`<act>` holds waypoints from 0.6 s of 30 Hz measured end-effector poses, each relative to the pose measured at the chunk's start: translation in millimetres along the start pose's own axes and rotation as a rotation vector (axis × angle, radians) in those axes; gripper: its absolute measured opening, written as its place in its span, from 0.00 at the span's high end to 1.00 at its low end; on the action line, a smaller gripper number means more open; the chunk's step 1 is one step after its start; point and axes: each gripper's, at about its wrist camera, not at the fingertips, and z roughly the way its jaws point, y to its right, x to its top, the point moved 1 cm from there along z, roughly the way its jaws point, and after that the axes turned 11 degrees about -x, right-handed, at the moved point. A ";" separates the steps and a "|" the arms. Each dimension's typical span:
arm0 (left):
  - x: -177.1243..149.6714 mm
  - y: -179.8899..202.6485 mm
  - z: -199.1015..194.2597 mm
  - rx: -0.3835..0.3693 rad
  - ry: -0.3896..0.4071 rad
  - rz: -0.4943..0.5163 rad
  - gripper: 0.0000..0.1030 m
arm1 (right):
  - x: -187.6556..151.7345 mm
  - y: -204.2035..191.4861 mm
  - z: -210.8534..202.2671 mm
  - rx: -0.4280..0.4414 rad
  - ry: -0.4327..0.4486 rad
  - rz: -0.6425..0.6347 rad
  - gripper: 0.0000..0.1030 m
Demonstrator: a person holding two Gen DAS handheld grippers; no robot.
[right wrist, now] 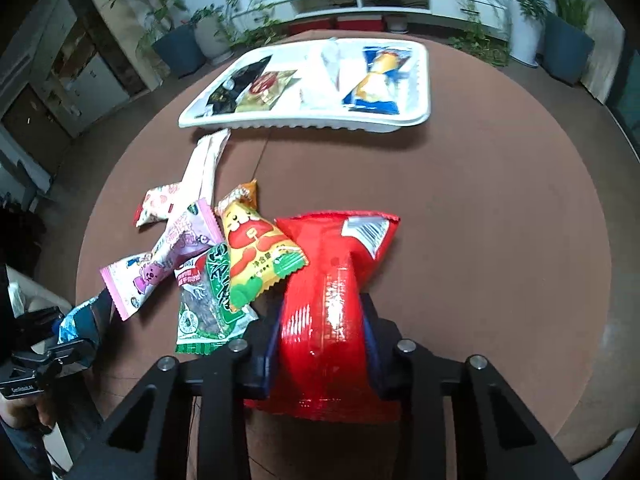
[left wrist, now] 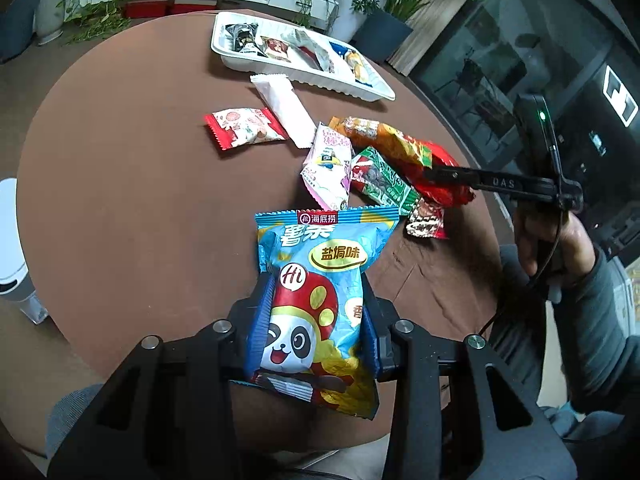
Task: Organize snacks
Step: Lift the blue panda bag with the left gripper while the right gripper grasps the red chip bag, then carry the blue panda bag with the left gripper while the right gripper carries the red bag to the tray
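Note:
A blue snack bag (left wrist: 320,280) with a panda printed on it stands between the pads of my left gripper (left wrist: 316,300), which is shut on it just above the brown round table (left wrist: 140,184). My right gripper (right wrist: 322,320) is shut on a shiny red bag (right wrist: 336,248) at the right end of a heap of loose packets. In the left wrist view the right gripper (left wrist: 440,174) reaches in from the right onto that red bag (left wrist: 448,192). A white tray (right wrist: 304,124) holding several packets lies at the far side of the table.
Loose packets lie left of the red bag: orange-yellow (right wrist: 256,252), green (right wrist: 208,304), pink (right wrist: 168,264), long white (right wrist: 208,160), red-and-white (left wrist: 244,126). A small red-brown one (left wrist: 426,220) sits near the edge. A white bin (left wrist: 12,248) stands off the table's left.

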 end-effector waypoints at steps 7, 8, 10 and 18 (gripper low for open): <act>1.8 -1.8 -3.2 -0.024 0.029 -0.027 0.66 | -15.6 17.1 -12.0 0.022 0.030 0.085 0.68; 2.4 -1.7 -3.4 -0.026 0.034 -0.030 0.66 | -18.0 19.4 -14.5 0.026 0.037 0.096 0.68; 2.4 -2.3 -3.9 -0.031 0.041 -0.034 0.66 | -21.6 23.2 -18.4 0.032 0.047 0.116 0.68; 5.0 -3.6 -7.3 -0.064 0.082 -0.063 0.67 | -34.8 35.3 -34.3 0.073 0.086 0.188 0.69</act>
